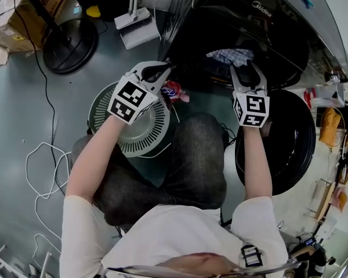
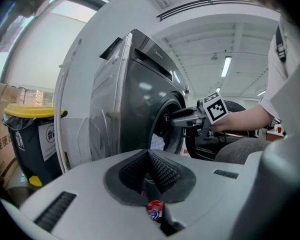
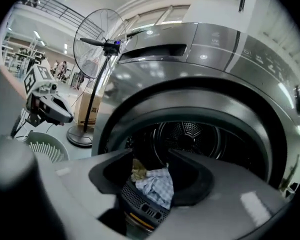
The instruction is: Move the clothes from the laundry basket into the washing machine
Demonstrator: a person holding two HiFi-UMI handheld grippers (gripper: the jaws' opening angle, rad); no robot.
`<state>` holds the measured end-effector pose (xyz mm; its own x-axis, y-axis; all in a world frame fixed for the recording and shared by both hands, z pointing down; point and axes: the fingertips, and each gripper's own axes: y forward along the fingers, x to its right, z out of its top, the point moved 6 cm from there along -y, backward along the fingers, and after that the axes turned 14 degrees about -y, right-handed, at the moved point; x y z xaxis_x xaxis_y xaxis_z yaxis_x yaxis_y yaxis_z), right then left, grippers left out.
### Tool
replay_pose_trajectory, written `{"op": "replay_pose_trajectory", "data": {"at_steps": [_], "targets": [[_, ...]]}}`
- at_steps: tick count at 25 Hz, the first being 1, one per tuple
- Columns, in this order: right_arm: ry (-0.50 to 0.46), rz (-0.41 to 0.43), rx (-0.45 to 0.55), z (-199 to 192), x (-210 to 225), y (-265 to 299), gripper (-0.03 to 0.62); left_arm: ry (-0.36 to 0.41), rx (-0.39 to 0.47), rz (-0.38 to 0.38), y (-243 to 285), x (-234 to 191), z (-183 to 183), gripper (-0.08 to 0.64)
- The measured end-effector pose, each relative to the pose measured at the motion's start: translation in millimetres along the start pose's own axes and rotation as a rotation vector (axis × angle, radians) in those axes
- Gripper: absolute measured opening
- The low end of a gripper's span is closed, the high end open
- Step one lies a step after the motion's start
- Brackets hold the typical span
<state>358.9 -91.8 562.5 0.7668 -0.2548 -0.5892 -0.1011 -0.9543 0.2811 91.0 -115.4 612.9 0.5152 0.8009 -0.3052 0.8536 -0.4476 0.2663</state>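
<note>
Person (image 1: 180,236) in a white shirt and dark grey trousers sits facing a dark front-loading washing machine (image 1: 272,16), hand-held tongs in each hand, both aimed at the drum. The left tongs (image 1: 162,70) are pressed together on a small red, white and blue garment (image 1: 173,90). It hangs from them just above the rim of the pale green laundry basket (image 1: 140,141). The left gripper view shows a scrap of the same fabric (image 2: 154,209) nipped deep between the ribbed pads.

The basket stands on the grey floor (image 1: 23,109) beside the person's knee, near the front of the machine. The right tongs (image 1: 246,69) are held at the drum mouth with their jaws partly spread and gripping nothing. Through the gap, the right gripper view shows a blue-and-white checked cloth (image 3: 159,184) and a yellowish piece (image 3: 136,171) lying inside the drum near the front lip. From above, the checked cloth (image 1: 231,55) sits just left of the right tongs' tips.

The round black door (image 1: 287,138) is swung open to the person's right. A pedestal fan (image 1: 69,42) and cardboard boxes (image 1: 23,7) stand to the left of the machine. White cables (image 1: 43,167) trail across the floor, and a dark bin with a yellow rim (image 2: 32,134) shows in the left gripper view.
</note>
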Motion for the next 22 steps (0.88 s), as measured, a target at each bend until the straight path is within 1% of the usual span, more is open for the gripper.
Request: {"op": "replay_pose_trajectory", "data": {"at_steps": [2,7,8,11,17,22], "targets": [[0.006,0.006,0.021,7.7,-2.9,-4.0,0.231,-0.006,0.013,0.018,-4.2,-1.8,0.7,0.006],[0.024,0.028,0.062,22.2,-9.1,-10.2,0.185,0.023,0.022,0.043,-16.3,-3.1,-0.9,0.006],[0.032,0.036,0.073,25.7,-10.8,-10.4,0.181,0.022,0.029,0.047,-17.9,-5.0,0.4,0.006],[0.044,0.068,0.113,38.3,-19.4,-11.5,0.146,0.006,0.053,0.062,-22.5,-10.7,4.3,0.006],[0.003,0.149,0.186,63.3,-44.1,-1.7,0.104,0.014,0.086,0.087,-29.8,-17.5,15.4,0.006],[-0.022,0.213,0.230,80.2,-63.1,11.3,0.062,-0.009,0.125,0.097,-32.7,-21.1,23.1,0.006]]}}
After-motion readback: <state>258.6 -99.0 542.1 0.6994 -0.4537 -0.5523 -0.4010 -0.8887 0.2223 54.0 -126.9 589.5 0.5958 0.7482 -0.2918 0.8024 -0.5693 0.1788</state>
